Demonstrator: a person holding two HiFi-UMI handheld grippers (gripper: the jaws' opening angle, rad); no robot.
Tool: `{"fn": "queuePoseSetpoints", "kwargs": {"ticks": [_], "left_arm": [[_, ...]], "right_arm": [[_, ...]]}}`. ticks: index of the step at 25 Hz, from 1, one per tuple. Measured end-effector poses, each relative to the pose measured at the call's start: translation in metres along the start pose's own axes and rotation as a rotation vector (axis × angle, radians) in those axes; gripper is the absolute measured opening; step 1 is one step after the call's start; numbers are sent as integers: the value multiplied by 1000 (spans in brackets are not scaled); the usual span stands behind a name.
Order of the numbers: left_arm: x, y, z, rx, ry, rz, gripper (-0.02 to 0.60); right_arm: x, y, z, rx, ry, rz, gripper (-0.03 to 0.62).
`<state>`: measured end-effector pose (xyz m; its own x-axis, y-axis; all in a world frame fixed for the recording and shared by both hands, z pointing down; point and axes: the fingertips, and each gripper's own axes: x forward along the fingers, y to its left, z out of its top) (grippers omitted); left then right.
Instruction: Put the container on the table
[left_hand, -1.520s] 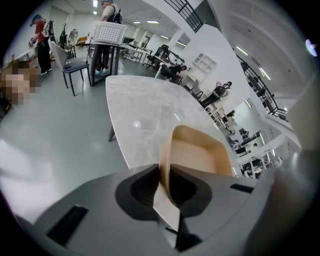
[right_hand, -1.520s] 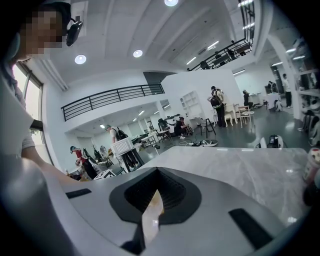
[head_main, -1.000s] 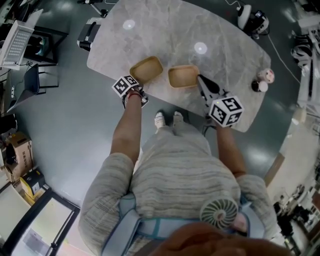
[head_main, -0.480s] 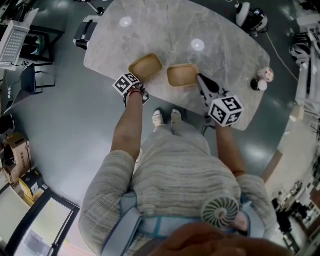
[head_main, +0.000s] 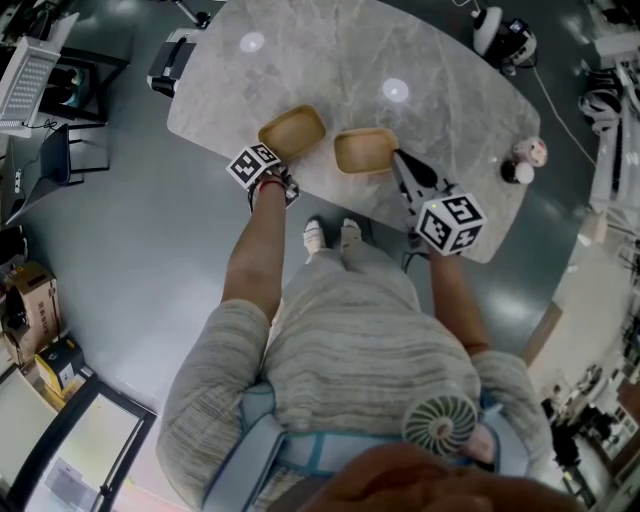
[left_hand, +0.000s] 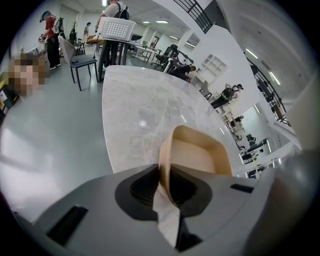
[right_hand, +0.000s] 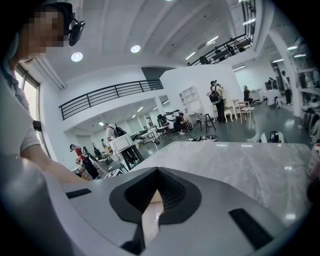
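Observation:
Two shallow tan containers sit side by side near the marble table's (head_main: 430, 60) front edge. My left gripper (head_main: 279, 160) is shut on the near rim of the left container (head_main: 293, 131). In the left gripper view that container (left_hand: 196, 156) stands out past the shut jaws of the left gripper (left_hand: 167, 189), with its wall pinched between them. My right gripper (head_main: 397, 157) is shut on the right rim of the right container (head_main: 364, 150). In the right gripper view only a thin tan strip of that container (right_hand: 151, 216) shows between the jaws of the right gripper (right_hand: 152, 202).
A pink-and-white small object (head_main: 532, 151) and a dark round one (head_main: 515, 172) stand at the table's right edge. A black seat (head_main: 172, 66) is at the table's left corner, with a white crate (head_main: 25, 85) on a cart beyond. The person's shoes (head_main: 331, 235) are beneath the front edge.
Almost nothing has changed. Both grippers stay shut on their containers in the same places; the head view has shifted only slightly.

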<state>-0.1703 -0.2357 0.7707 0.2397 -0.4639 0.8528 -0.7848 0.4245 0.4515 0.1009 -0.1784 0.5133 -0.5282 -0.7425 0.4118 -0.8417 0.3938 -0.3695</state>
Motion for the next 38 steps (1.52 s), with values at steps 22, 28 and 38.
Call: {"fn": "queuePoseSetpoints", "kwargs": {"ticks": [22,28,38], "left_arm": [[-1,-12,-4,38,48,-44,87],[-9,-13,-2,70,40,-55,87],[-24,-17,2,79,13,-80,87]], "right_arm": [[2,-4,-1,12,4,12,3],[4,0,1,14,-6,28,3],[5,5,2,0,-6,43,3]]}}
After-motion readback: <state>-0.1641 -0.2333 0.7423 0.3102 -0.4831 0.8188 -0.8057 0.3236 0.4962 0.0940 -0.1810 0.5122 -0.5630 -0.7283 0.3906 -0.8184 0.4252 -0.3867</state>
